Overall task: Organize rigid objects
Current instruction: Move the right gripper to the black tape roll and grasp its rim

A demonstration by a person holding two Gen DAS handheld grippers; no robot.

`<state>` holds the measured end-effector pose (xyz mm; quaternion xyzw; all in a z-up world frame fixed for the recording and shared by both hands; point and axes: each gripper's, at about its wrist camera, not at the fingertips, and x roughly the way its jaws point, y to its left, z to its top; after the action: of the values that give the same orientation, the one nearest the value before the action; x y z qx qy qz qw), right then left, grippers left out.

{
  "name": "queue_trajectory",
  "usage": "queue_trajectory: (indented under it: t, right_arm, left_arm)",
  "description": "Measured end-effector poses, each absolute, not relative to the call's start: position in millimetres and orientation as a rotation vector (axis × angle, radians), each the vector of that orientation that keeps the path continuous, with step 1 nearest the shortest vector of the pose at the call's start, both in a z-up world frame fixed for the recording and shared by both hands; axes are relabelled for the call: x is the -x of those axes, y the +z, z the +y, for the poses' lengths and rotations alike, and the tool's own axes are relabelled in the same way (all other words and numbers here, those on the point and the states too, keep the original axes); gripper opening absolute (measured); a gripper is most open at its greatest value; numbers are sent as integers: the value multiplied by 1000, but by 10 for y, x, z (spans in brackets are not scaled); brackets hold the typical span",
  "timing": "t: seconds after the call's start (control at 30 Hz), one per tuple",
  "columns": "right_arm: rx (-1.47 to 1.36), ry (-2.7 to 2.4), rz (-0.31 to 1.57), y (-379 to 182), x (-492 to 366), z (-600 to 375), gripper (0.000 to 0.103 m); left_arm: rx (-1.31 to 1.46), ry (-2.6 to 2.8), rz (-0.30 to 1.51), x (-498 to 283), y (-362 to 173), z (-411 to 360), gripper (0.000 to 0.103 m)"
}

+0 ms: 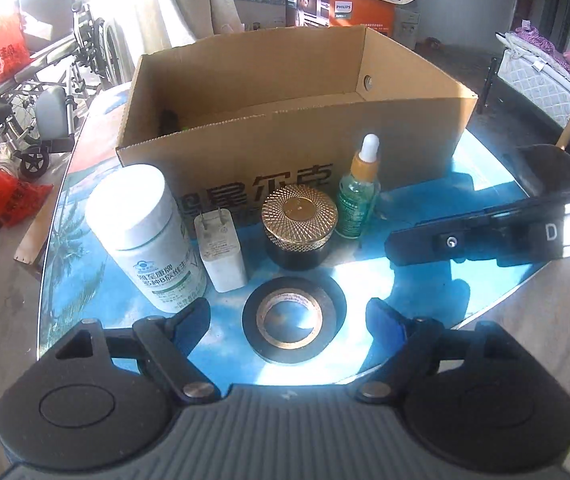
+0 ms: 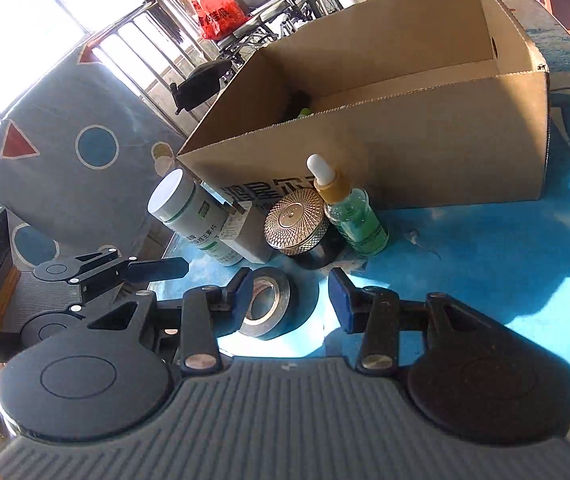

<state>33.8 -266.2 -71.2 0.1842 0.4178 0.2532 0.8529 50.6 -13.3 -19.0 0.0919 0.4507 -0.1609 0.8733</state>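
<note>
An open cardboard box point(image 1: 285, 136) stands on the blue desk point(image 1: 425, 292). In front of it, in a row, stand a white bottle point(image 1: 145, 236), a white charger point(image 1: 221, 252) with prongs up, a gold-lidded jar point(image 1: 299, 224) and a green dropper bottle point(image 1: 359, 196), all upright. A black tape roll point(image 1: 294, 320) lies flat nearer the camera, hole facing up.

The left gripper point(image 1: 289, 316) has its jaws wide, either side of the roll without touching it. The right gripper point(image 2: 291, 300) has narrower jaws, open and empty, beside the roll.

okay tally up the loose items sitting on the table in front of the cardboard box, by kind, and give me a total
Bottles: 2, white pill bottle and green dropper bottle
Jars: 1, gold-lidded jar
Chargers: 1, white plug
Tape rolls: 1, black tape
Total: 5
</note>
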Motion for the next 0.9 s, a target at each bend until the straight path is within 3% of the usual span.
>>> queue_trajectory:
  t: [0.4, 0.67, 0.8, 0.9]
  right_arm:
    - [-263, 559, 921, -882, -583, -2173, 41]
    - [-165, 568, 948, -1016, -716, -1927, 36]
    - [-128, 564, 956, -1086, -747, -1852, 18]
    - [-135, 559, 950, -1107, -753, -1873, 17]
  left_arm:
    - [-205, -319, 995, -574, -563, -123, 86]
    - [-211, -331, 972, -617, -619, -107, 78]
    - [-211, -354, 954, -621, -602, -154, 67]
    - [-226, -356, 950, -635, -600, -221, 67]
